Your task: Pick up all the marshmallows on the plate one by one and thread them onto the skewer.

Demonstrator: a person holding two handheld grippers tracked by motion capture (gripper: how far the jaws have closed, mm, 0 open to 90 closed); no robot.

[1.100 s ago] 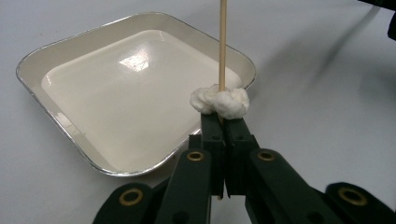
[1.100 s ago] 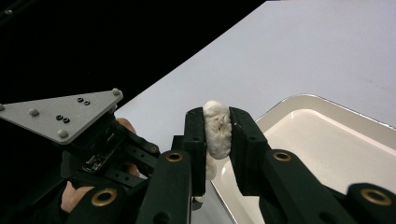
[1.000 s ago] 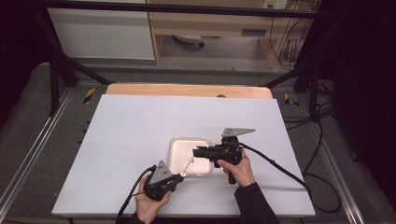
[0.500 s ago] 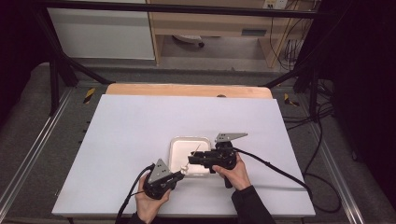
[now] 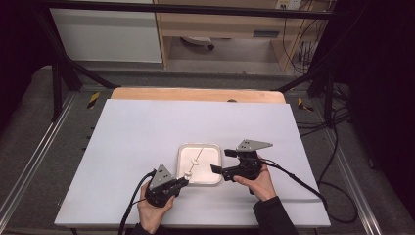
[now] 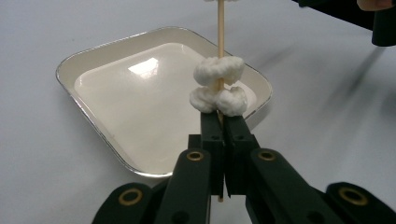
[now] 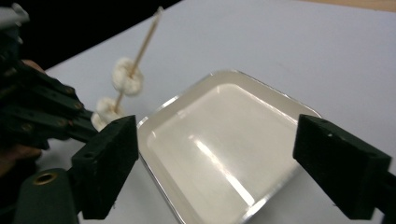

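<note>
My left gripper point(image 6: 223, 119) is shut on the low end of a thin wooden skewer point(image 6: 220, 28). White puffy pieces point(image 6: 218, 86) are threaded on it just above the jaws. In the high view the skewer point(image 5: 195, 160) slants from the left gripper point(image 5: 183, 180) up over a white tray point(image 5: 211, 169). My right gripper point(image 5: 221, 161) is at the tray's right edge. Its jaws have just been opening. In the right gripper view they stand wide apart point(image 7: 219, 154) over the tray point(image 7: 261, 84) with nothing between them. The skewer point(image 7: 147, 35) and its white pieces point(image 7: 126, 74) lie off to the left.
The tray rests on a white tabletop point(image 5: 137, 132) with a wooden strip point(image 5: 195, 94) along the far edge. Black cables point(image 5: 293, 178) trail from both grippers toward the near edge. Metal rails and dark frame legs flank the table.
The right gripper's jaws have gone from nearly shut to wide open, and the gripper has drawn back a little toward the tray's right edge. The left gripper and skewer stayed put.
</note>
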